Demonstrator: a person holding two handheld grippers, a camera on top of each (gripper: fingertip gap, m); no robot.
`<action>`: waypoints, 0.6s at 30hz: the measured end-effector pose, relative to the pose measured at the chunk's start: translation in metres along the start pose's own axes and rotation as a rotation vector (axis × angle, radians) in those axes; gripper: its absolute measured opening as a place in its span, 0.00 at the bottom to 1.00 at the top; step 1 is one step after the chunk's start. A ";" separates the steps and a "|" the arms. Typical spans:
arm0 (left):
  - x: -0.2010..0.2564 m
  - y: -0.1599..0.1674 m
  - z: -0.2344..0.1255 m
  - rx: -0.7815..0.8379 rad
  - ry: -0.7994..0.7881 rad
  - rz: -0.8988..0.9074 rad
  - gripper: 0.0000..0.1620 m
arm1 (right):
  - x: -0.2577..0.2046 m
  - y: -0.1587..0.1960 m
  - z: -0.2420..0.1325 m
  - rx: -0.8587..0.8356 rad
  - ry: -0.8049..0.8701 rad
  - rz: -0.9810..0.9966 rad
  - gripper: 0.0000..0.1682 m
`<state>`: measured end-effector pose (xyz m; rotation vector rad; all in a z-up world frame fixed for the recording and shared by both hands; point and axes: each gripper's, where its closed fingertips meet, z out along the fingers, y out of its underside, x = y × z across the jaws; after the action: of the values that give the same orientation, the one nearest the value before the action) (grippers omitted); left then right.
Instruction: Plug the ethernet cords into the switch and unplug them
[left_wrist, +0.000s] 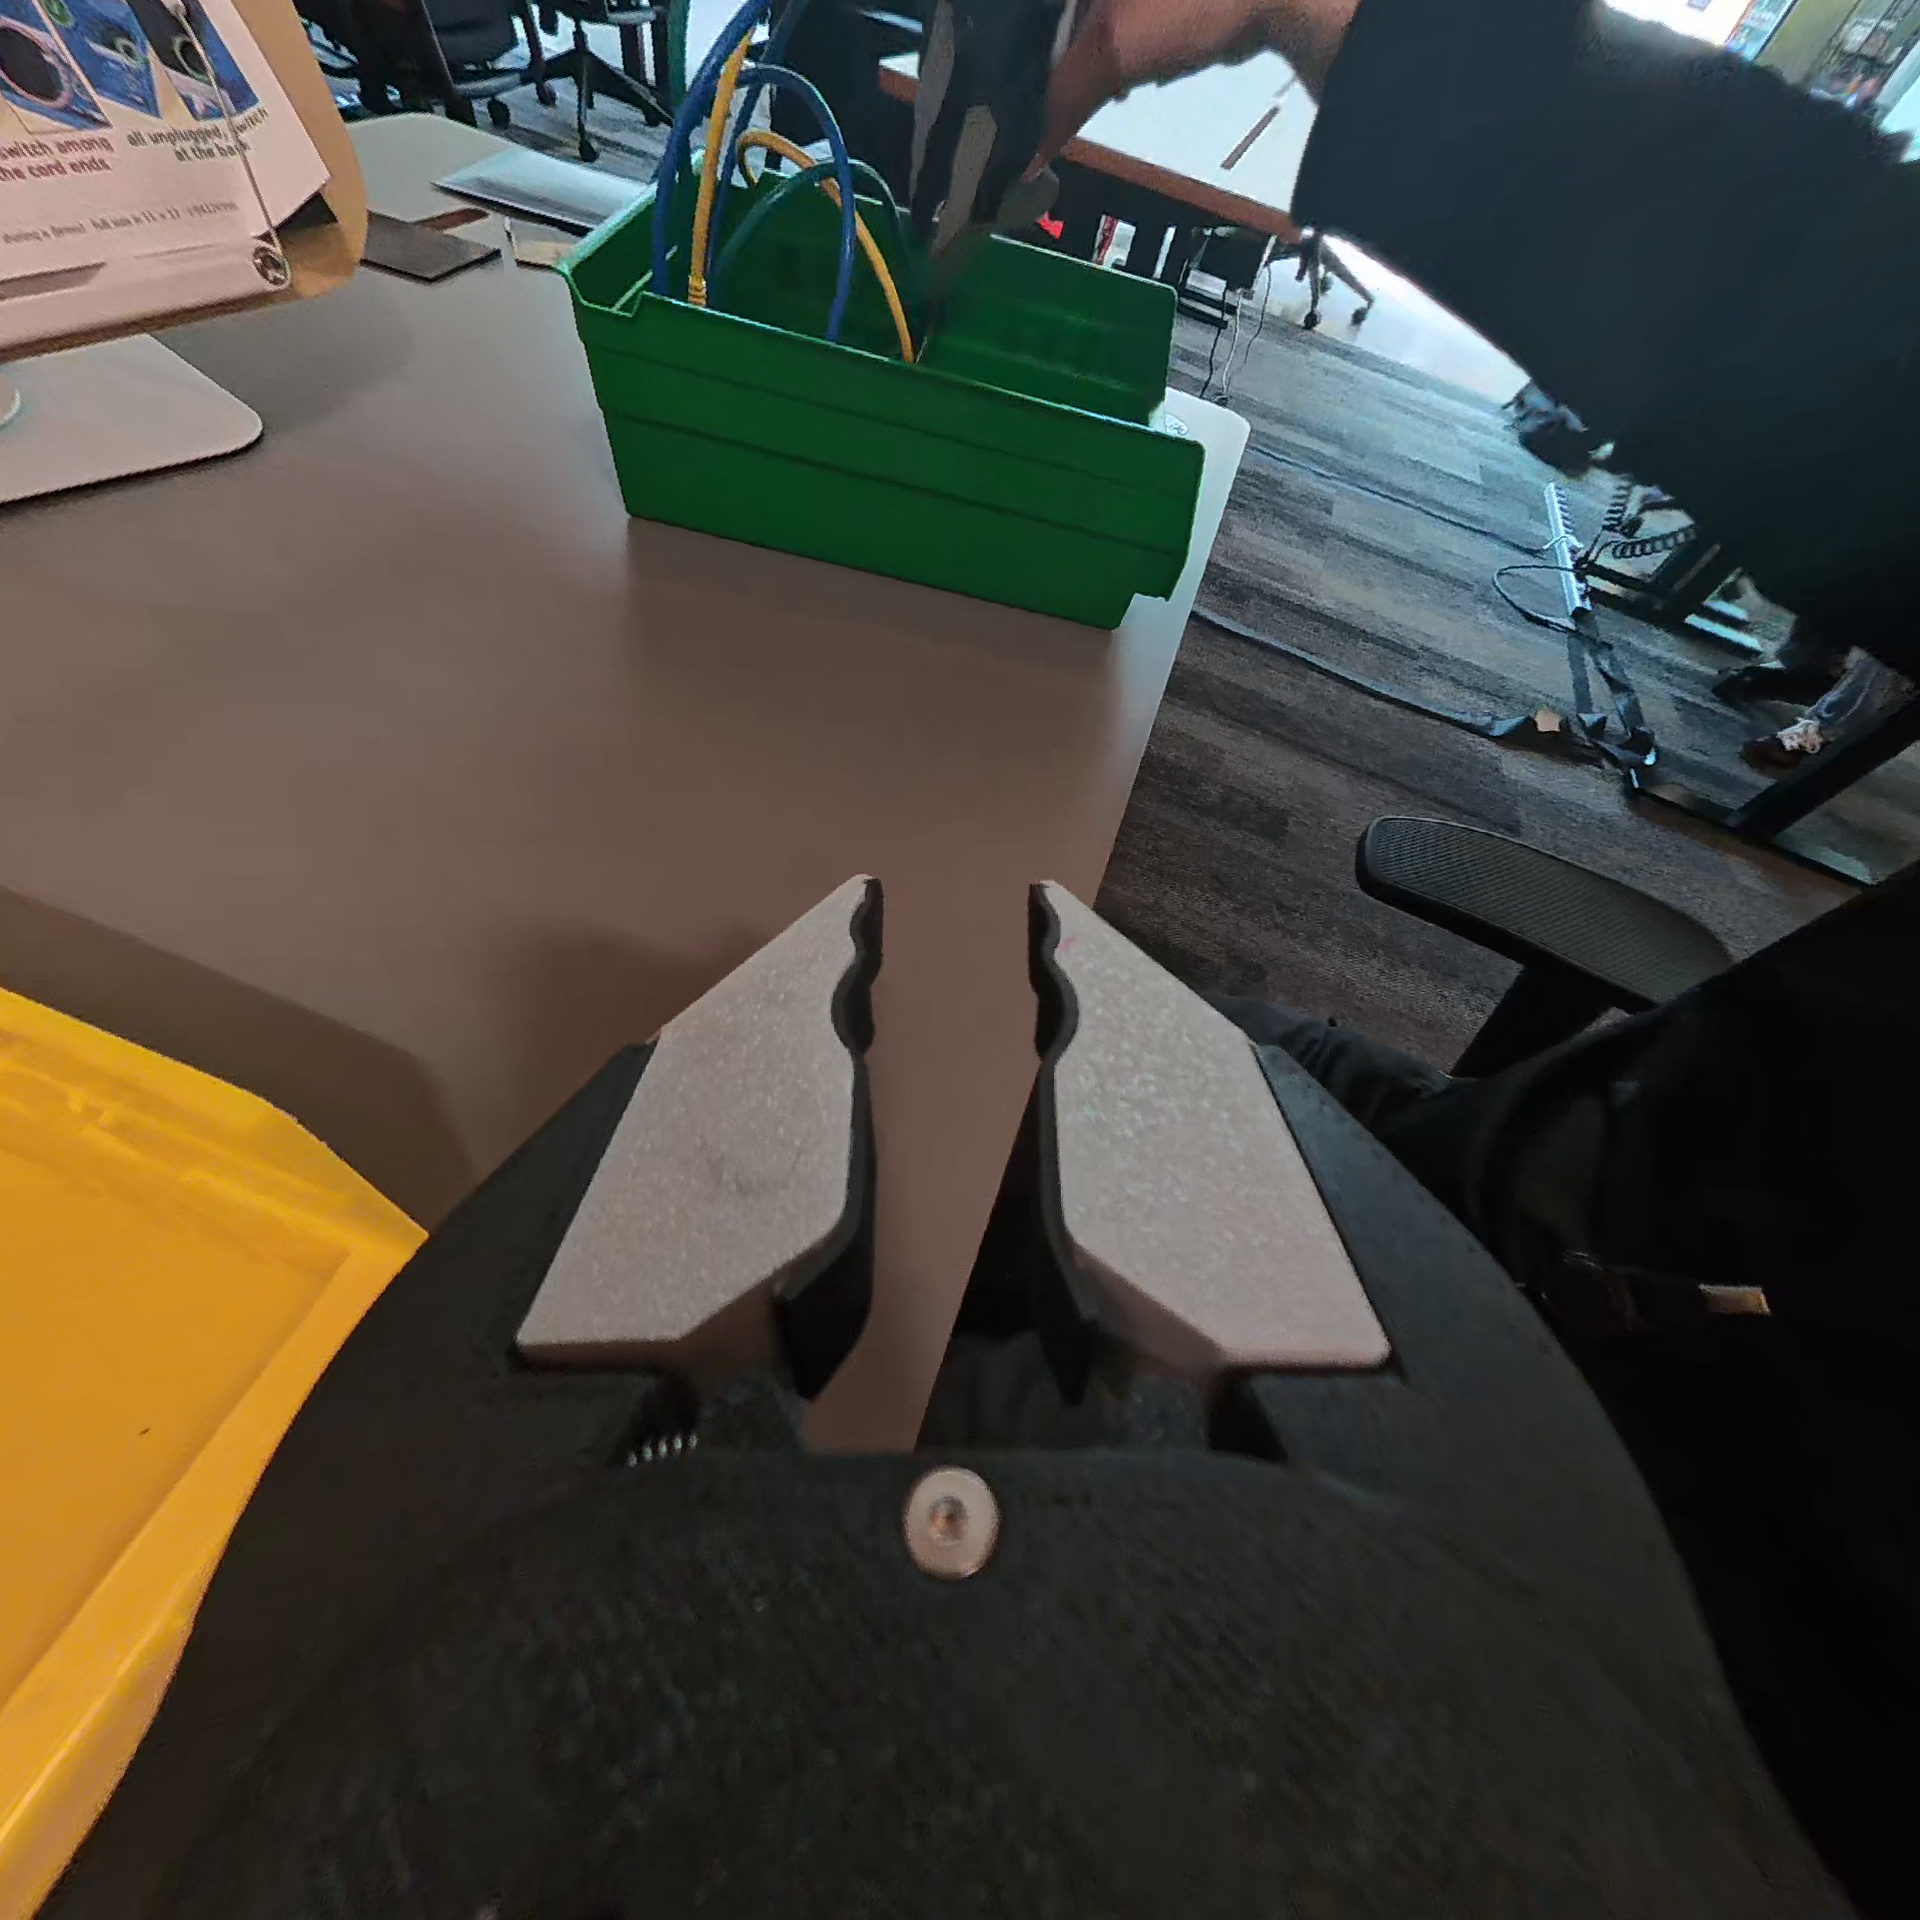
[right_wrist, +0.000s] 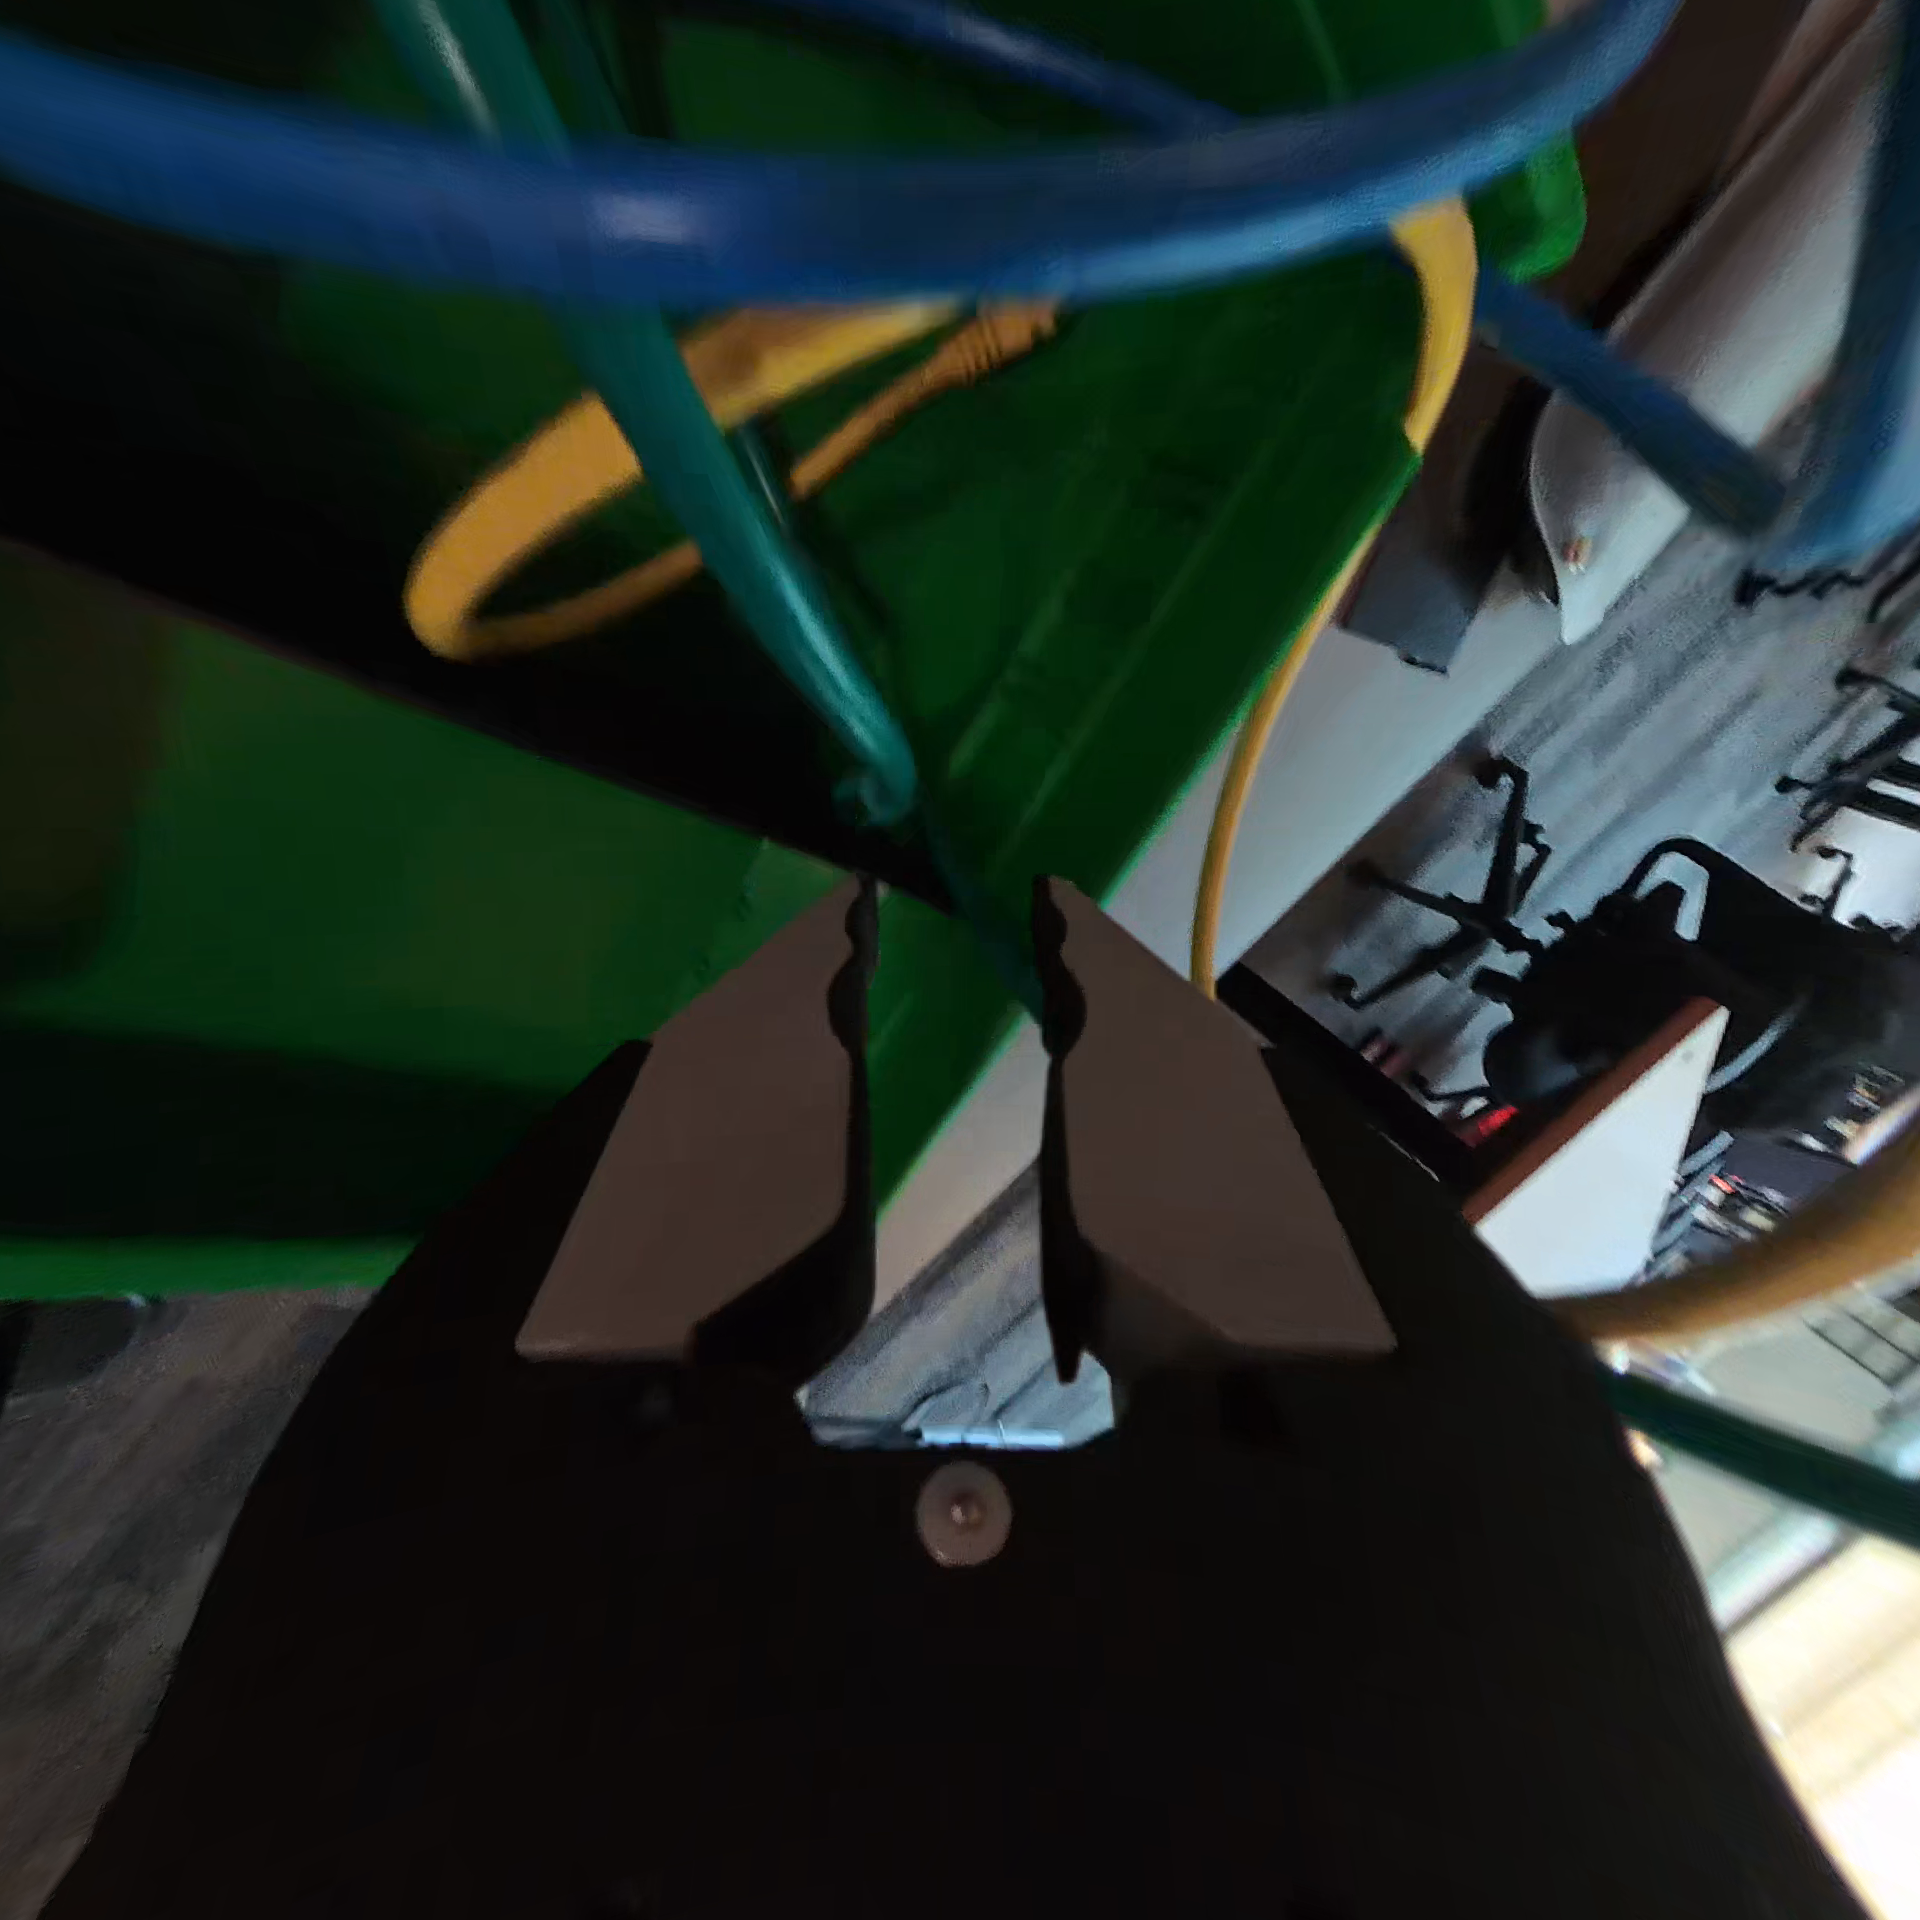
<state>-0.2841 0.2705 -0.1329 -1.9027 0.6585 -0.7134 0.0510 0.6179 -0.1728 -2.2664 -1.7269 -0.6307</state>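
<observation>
Right claw, spread and empty, hovers inside the green bin; the teal cord loops at 12 o'clock. Left claw idles spread over the desk. Cords are judged light and springy: grip the rigid plug, which is not discernible.

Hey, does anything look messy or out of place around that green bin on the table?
The green plastic bin sits at the table's far right corner, its end at the edge. Blue, yellow and dark green ethernet cords arch out in loose tangled loops. No switch is visible, nothing looks damaged.
</observation>
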 end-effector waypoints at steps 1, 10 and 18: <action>0.001 0.000 0.000 -0.001 0.002 0.000 0.16 | 0.002 0.008 -0.004 -0.019 0.012 -0.008 0.15; -0.025 0.007 -0.023 -0.039 -0.164 -0.004 0.22 | -0.026 0.012 -0.088 0.527 -0.050 0.320 0.32; -0.070 0.009 -0.059 -0.025 -0.442 -0.068 0.38 | -0.140 0.023 -0.121 1.027 -0.315 0.529 0.51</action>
<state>-0.3755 0.2819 -0.1332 -2.0240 0.3254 -0.3059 0.0187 0.4398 -0.1289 -1.8995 -1.0323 0.6212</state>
